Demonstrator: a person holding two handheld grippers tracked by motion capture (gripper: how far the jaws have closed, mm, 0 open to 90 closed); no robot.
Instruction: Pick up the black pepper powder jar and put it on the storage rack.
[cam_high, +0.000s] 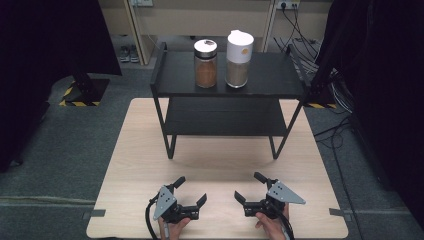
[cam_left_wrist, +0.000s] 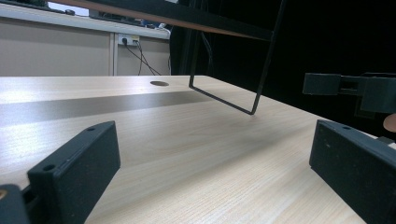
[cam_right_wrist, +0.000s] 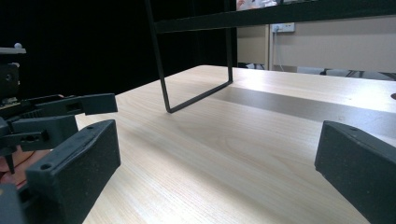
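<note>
The light wood table (cam_high: 150, 150) holds a black rack (cam_high: 280, 75) with two jars up top. Your left gripper (cam_high: 190, 191) and right gripper (cam_high: 248, 186) sit low, both wide apart and empty. Lift slowly toward the brown jar (cam_high: 205, 64), well away, and keep clear of the white-topped jar (cam_high: 238, 60) just beside it.

— Left gripper (cam_high: 190, 190)? 
— Lower centre-left of the high view, held from below in a hand (cam_high: 172, 227), jaws spread wide, nothing between.

— Right gripper (cam_high: 249, 186)? 
— Lower centre-right, gripped by the other hand (cam_high: 272, 225), jaws likewise wide apart and empty, angled toward the left one.
</note>
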